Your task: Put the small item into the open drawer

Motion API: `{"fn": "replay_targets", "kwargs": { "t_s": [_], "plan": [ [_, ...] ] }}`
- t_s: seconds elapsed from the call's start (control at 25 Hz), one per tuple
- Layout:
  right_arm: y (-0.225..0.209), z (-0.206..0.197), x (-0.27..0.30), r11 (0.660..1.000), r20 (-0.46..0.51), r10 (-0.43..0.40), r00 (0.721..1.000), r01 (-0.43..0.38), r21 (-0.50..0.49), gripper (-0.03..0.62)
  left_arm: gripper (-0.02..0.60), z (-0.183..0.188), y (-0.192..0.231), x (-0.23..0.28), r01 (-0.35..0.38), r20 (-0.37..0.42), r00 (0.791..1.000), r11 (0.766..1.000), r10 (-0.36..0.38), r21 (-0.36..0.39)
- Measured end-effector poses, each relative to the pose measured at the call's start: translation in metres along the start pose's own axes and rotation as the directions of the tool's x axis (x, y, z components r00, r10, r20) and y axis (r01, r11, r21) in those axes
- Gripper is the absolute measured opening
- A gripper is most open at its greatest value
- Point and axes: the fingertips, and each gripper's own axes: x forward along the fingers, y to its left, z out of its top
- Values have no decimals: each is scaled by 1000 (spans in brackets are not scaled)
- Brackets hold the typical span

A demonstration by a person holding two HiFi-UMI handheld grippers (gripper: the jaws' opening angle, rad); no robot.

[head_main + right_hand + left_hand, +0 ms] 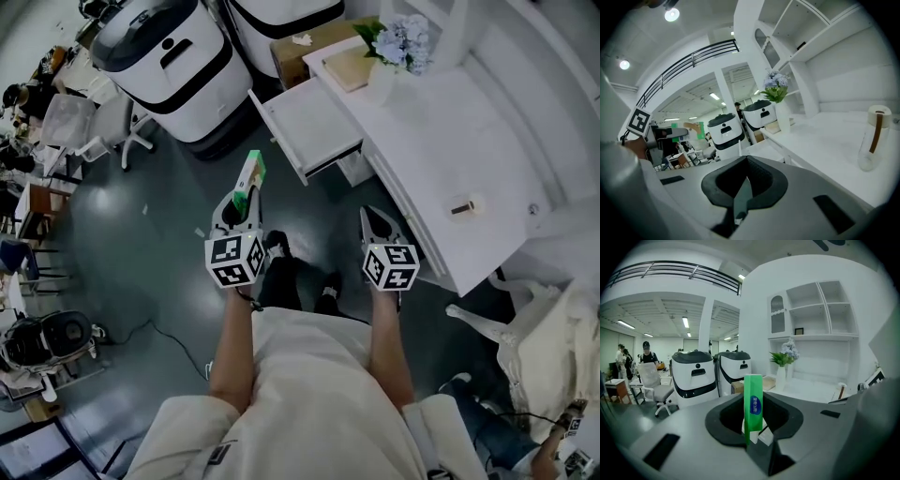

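Your left tongs (pixel 245 200) pinch the green box (pixel 250 173); right tongs (pixel 372 216) pressed together, empty. Open drawer (pixel 309 127) juts from the tabletop's (pixel 469 141) edge, white machines (pixel 178 56) beside it.

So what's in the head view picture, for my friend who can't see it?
Seen from above, a person's left gripper holds a small green box, short of the open white drawer of a desk. The right gripper is shut and empty.
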Motion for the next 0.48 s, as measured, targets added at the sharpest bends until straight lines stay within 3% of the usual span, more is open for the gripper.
{"fn": "replay_targets", "kwargs": {
  "t_s": [0.24, 0.48],
  "plan": [
    [-21, 29, 38, 998, 31, -50, 998, 52, -34, 26, 97, 14, 1, 63, 56, 21, 998, 998, -55, -20],
    [-31, 71, 108, 995, 70, -94, 993, 96, -34, 25, 98, 60, 6, 147, 166, 66, 984, 986, -168, 29]
  ]
}}
